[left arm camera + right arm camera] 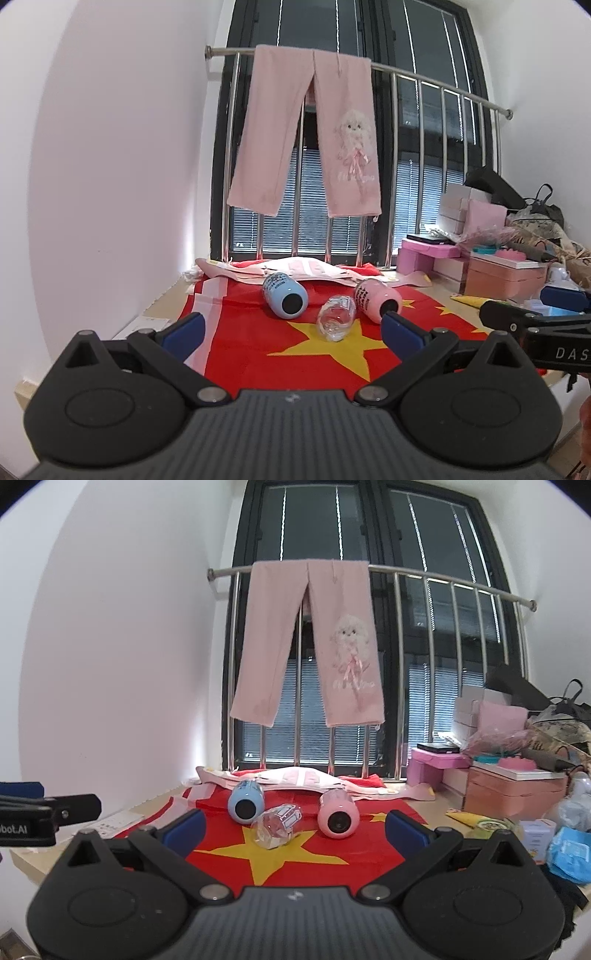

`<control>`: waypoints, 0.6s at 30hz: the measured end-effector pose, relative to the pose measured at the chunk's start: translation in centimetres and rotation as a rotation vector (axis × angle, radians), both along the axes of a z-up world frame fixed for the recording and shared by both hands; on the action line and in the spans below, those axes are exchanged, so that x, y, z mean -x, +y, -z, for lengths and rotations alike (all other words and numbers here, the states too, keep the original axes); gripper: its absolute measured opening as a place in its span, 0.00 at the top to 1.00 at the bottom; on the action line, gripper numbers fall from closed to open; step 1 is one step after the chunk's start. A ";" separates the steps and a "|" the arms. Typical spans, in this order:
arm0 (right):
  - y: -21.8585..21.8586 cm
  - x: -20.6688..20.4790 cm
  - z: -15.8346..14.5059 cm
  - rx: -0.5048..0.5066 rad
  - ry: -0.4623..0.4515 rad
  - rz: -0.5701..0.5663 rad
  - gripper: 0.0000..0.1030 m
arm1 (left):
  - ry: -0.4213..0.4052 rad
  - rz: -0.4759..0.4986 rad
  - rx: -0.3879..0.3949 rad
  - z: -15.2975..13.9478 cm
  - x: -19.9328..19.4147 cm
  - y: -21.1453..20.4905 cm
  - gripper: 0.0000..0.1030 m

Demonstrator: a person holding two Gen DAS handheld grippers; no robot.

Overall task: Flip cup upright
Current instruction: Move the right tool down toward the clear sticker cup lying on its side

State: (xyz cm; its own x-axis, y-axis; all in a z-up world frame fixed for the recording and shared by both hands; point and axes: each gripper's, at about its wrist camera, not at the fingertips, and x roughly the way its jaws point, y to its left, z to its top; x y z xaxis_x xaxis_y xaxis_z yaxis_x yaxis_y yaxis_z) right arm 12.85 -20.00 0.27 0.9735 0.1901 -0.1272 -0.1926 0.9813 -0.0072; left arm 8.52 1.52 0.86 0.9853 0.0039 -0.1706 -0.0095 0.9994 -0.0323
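Note:
Three cups lie on their sides on a red flag (303, 354) (306, 856) with yellow stars. A blue cup (285, 300) (245, 804) lies at the left, a clear glass cup (336, 318) (277, 826) in the middle, a pink cup (377, 297) (337, 812) at the right. My left gripper (291, 330) is open and empty, short of the cups. My right gripper (295, 827) is open and empty, also short of them. Each gripper shows at the edge of the other's view, the right one (539, 314) and the left one (48, 805).
Pink trousers (306, 129) (310, 642) hang on a steel railing (436, 79) before the dark window. Folded pink cloth (295, 271) lies behind the cups. Stacked boxes (502, 273) (513, 790) and bags crowd the right side. A white wall (110, 166) stands at the left.

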 end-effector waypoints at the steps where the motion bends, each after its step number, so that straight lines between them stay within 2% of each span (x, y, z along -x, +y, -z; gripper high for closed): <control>1: 0.3 -0.9 -0.1 0.003 0.006 -0.004 0.00 | 0.005 -0.001 0.000 -0.1 -0.8 0.2 0.00; 13: 3.7 -12.5 -0.6 0.037 0.110 -0.028 0.00 | 0.091 -0.008 0.008 -0.7 -11.4 3.5 0.00; 18: 5.8 -17.4 -0.8 0.066 0.167 -0.036 0.00 | 0.101 -0.003 0.005 -1.0 -15.5 4.9 0.00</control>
